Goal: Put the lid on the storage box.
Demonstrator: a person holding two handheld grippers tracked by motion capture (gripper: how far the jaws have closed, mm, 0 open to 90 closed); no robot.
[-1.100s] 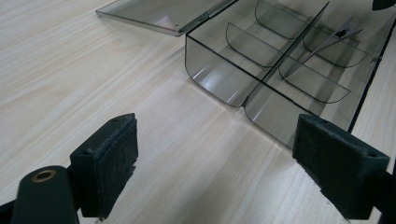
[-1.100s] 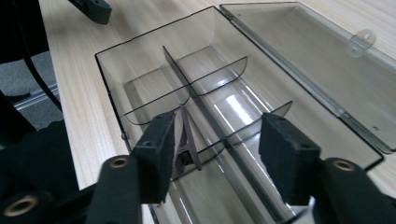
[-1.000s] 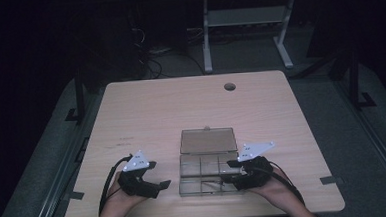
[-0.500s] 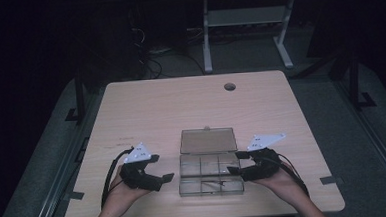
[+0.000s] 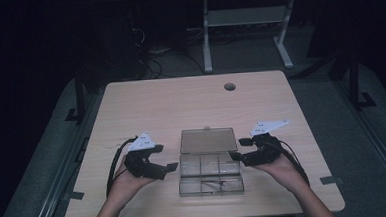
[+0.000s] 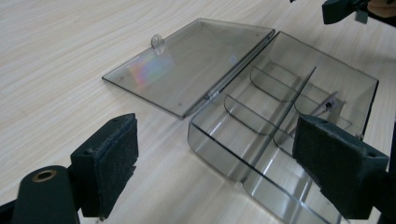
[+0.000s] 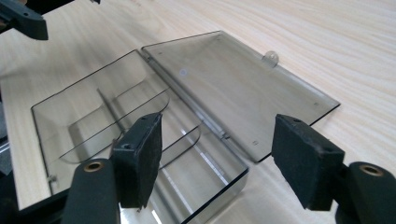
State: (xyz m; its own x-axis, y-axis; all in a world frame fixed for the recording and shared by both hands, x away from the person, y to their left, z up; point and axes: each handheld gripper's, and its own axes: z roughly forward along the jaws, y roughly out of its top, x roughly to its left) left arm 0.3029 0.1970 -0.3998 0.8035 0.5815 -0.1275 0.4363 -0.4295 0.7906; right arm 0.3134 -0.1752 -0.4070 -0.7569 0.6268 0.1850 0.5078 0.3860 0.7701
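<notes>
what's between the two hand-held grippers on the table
In the high view, the clear compartment box with its lid laid open sits between the left hand-held gripper and the right hand-held gripper.

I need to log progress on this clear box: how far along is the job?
Done: the clear compartment box is open, its lid lying flat on the table behind it. In hand: nothing. The left hand-held gripper and right hand-held gripper flank the box, open and apart from it; the right's jaws have just been opening. Left: filling, as the compartments look nearly empty.
</notes>
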